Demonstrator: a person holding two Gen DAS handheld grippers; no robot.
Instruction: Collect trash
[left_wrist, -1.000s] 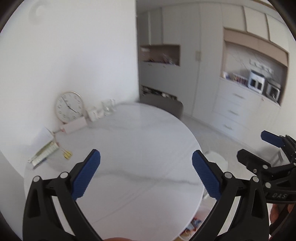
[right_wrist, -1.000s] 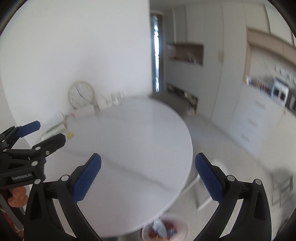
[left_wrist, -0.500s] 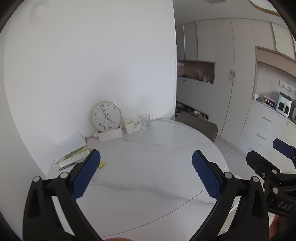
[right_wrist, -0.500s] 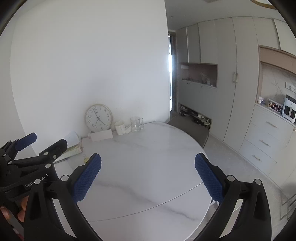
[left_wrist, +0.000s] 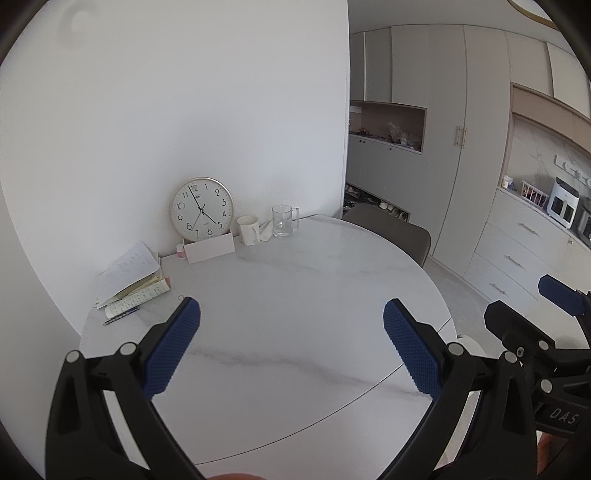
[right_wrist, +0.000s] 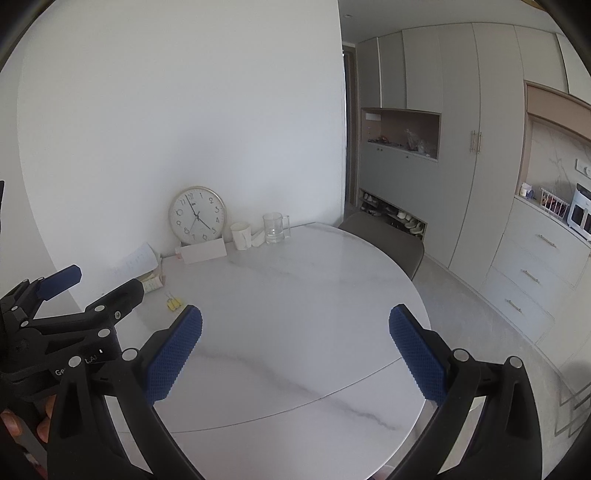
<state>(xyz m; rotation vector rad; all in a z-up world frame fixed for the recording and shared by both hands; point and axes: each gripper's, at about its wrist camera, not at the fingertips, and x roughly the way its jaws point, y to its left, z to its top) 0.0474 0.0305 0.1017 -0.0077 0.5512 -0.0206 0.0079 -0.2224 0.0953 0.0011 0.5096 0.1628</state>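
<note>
Search step: both grippers, left (left_wrist: 291, 345) & right (right_wrist: 295, 350), jaws wide, empty; next reach yellow scrap (right_wrist: 173, 303) below clock (right_wrist: 197, 215).

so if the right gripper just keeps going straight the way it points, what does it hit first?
Probably the white marble table. The right gripper is open and empty, aimed over bare tabletop. Further along that line a paper cup and glass mug stand by the wall; depth is unclear.

Clock (left_wrist: 201, 209) leans against wall; cup (left_wrist: 248, 230), glass mug (left_wrist: 283, 220) beside.
</note>
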